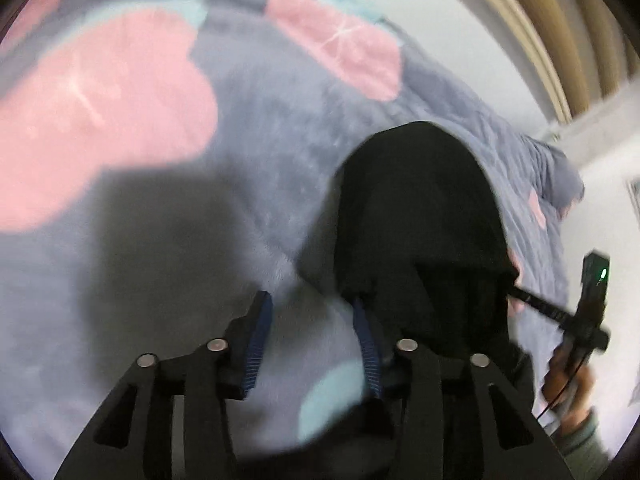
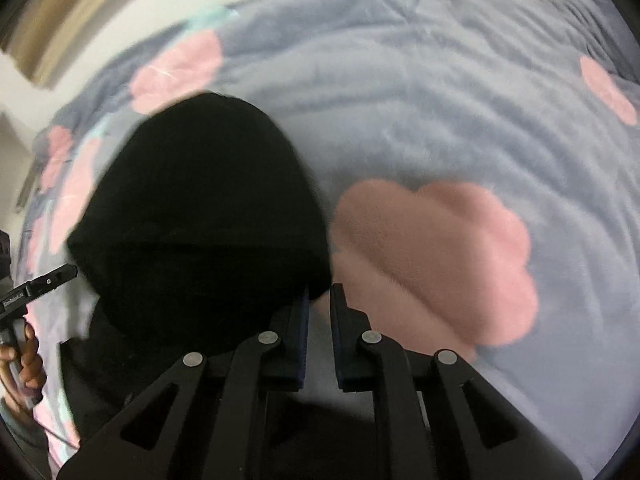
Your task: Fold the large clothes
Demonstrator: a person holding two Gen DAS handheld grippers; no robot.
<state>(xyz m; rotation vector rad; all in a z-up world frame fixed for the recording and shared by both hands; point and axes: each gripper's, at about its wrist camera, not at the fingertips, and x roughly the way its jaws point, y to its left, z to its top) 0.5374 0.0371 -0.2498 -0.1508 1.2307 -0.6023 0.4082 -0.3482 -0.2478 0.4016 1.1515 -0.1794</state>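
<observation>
A black garment point(image 1: 416, 208) lies bunched on a grey-blue fleece blanket point(image 1: 256, 128) with pink patches. My left gripper point(image 1: 310, 312) is open just left of the garment's near edge. Only blanket shows between its blue-padded fingers, and the cloth's corner touches the right finger point(image 1: 366, 336). In the right wrist view the same garment point(image 2: 200, 208) fills the left half. My right gripper point(image 2: 321, 300) is shut to a narrow slit at the garment's lower right corner. The cloth lies against its left finger point(image 2: 302, 320); I cannot tell whether any is pinched.
A person's hand point(image 1: 568, 388) holds the right gripper's frame point(image 1: 588, 320) at the garment's right side. Their other hand point(image 2: 28, 356) holds the left gripper's frame point(image 2: 36, 284). The blanket point(image 2: 440, 92) spreads wide to the right. A white wall and wooden trim point(image 1: 532, 20) stand behind.
</observation>
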